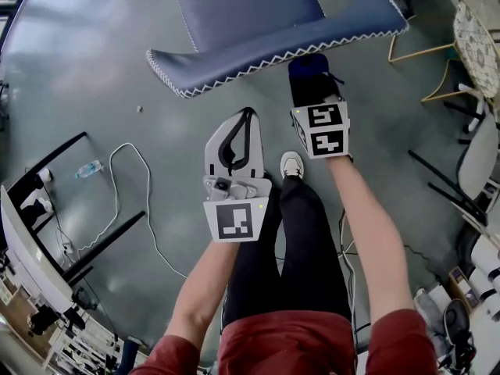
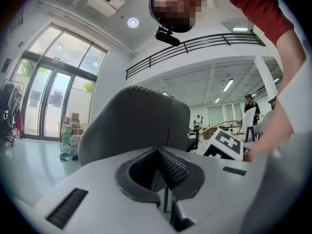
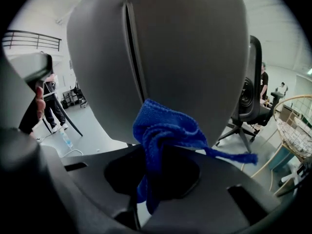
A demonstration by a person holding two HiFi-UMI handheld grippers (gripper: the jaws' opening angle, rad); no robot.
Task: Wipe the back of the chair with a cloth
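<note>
The right tool (image 1: 311, 70) is closed on a blue cloth (image 3: 165, 130). The cloth is bunched in front of the chair back (image 1: 273, 45), near its stitched edge; contact cannot be confirmed. One cloth corner trails to the right. The left tool (image 1: 244, 127) is closed on nothing and is held beside the right tool, short of the chair back. The floor (image 1: 78, 69) left of the chair back is open. A cable (image 1: 129, 201) and a bottle (image 1: 88, 168) lie further left. A wire chair (image 1: 473, 41) stands near on the right.
</note>
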